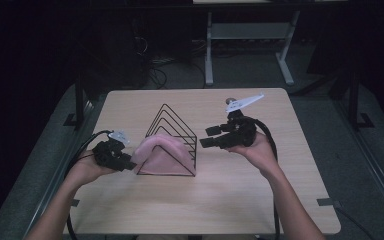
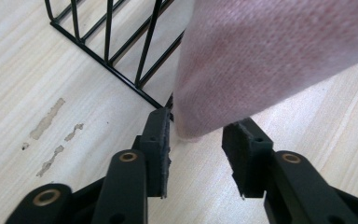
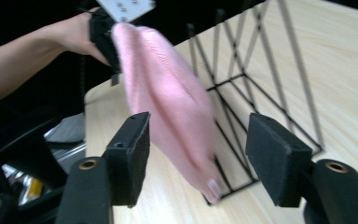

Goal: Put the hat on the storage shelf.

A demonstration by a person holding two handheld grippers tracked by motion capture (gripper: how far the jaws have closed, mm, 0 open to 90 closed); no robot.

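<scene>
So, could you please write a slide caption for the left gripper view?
Open left tongs approach the lower edge of a pink cloth draped on a black wire rack.

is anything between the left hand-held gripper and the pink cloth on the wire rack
Nothing visible. The left hand-held gripper has its jaws open right at the pink cloth's lower edge; the black wire rack stands off to one side, not between them.

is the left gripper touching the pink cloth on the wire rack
Cannot tell. In the left gripper view the left gripper stands open with the pink cloth hanging just at its pad tips; no view shows contact or a gap plainly. The cloth drapes the wire rack.
</scene>
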